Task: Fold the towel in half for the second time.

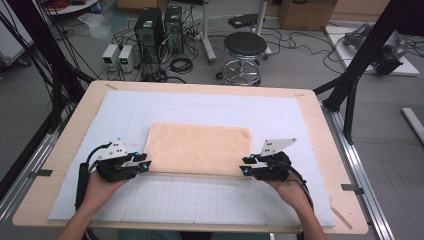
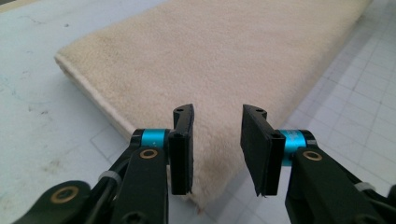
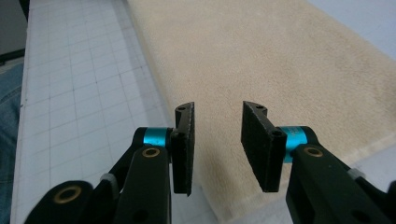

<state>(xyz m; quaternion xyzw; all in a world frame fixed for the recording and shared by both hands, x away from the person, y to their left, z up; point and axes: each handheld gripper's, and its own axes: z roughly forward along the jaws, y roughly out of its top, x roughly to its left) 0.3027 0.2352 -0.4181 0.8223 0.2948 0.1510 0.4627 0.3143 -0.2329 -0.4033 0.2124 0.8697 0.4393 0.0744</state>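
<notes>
From above, a folded beige towel lies mid-frame on the gridded mat, the left gripper and right gripper at its near corners. Left gripper view: jaws apart over the towel's lower-centre corner. Right gripper view: jaws apart above the towel's edge, nothing pinched.

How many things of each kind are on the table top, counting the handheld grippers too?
Beige folded towel: 1
Pale blue mat with grid lines: 1
Handheld grippers: 2, the left gripper and the right gripper, both with jaws apart
Total: 4
</notes>
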